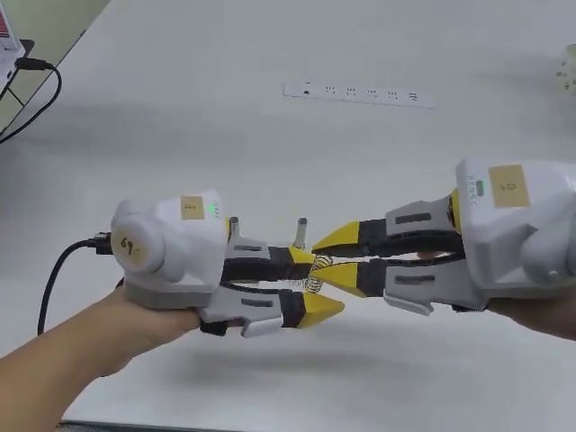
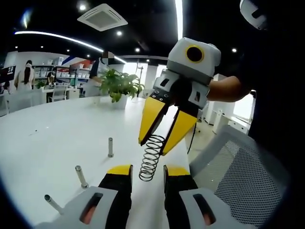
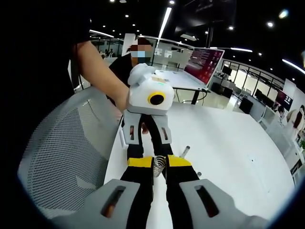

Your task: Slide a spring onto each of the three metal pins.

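A small metal spring (image 1: pixel 314 274) hangs between the two grippers above the white table (image 1: pixel 270 153). My right gripper (image 1: pixel 317 264) comes in from the right, and its yellow jaws are shut on the spring's upper end. In the left gripper view the spring (image 2: pixel 151 158) slants down from the right gripper (image 2: pixel 153 145) into the gap of my left gripper (image 2: pixel 147 170), which is open around its lower end. Three bare upright pins (image 2: pixel 110 147) (image 2: pixel 81 175) (image 2: pixel 53 202) stand on the table to the left. Two pins (image 1: pixel 234 225) (image 1: pixel 301 229) show just behind the jaws.
A white power strip (image 1: pixel 358 94) lies far across the table. Black cables (image 1: pixel 40 85) run at the far left edge. A mesh chair (image 2: pixel 238 167) stands beside the table's near edge, and a potted plant (image 2: pixel 119 85) sits at its far end.
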Demonstrator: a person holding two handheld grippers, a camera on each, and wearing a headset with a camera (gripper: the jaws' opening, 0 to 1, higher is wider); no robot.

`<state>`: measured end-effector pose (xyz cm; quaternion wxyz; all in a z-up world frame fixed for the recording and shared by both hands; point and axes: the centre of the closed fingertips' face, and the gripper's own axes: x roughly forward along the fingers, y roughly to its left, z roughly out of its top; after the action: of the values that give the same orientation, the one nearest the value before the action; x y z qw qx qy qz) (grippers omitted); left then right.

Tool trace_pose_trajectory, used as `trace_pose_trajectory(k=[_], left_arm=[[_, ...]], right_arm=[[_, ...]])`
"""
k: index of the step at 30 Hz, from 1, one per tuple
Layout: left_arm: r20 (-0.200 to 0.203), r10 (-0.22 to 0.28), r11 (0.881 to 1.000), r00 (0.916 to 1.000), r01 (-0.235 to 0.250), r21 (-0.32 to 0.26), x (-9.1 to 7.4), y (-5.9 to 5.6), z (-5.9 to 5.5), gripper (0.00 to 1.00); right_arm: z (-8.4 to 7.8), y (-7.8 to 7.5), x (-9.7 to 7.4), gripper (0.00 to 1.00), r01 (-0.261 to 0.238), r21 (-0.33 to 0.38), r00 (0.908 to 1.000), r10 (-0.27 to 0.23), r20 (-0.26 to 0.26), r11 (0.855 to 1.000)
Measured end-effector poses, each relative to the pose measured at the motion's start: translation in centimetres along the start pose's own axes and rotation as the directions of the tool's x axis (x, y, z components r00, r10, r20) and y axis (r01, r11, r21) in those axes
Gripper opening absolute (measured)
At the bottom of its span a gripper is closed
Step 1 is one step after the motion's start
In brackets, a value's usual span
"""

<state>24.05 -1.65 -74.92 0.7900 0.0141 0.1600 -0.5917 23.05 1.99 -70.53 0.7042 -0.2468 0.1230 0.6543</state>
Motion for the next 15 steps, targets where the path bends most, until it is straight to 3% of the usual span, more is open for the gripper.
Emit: trace_pose_trajectory(k=[7,15], left_arm=[[0.001,0.035,0.999,0.9994,-0.035,-0.011,-1.2,0.5,-0.1,0.27],[-0.019,0.099,0.995,0.9949,-0.099,-0.014,-3.4,1.3,-1.1,0.37]], right_arm=[[0.0,-0.1,-0.2,0.06,0.004,0.000,1.0000,-0.004,-0.003,1.000],[-0.4,-0.5,-0.5,0.06,0.020,0.007,0.9997,-0.020,-0.011,1.000]])
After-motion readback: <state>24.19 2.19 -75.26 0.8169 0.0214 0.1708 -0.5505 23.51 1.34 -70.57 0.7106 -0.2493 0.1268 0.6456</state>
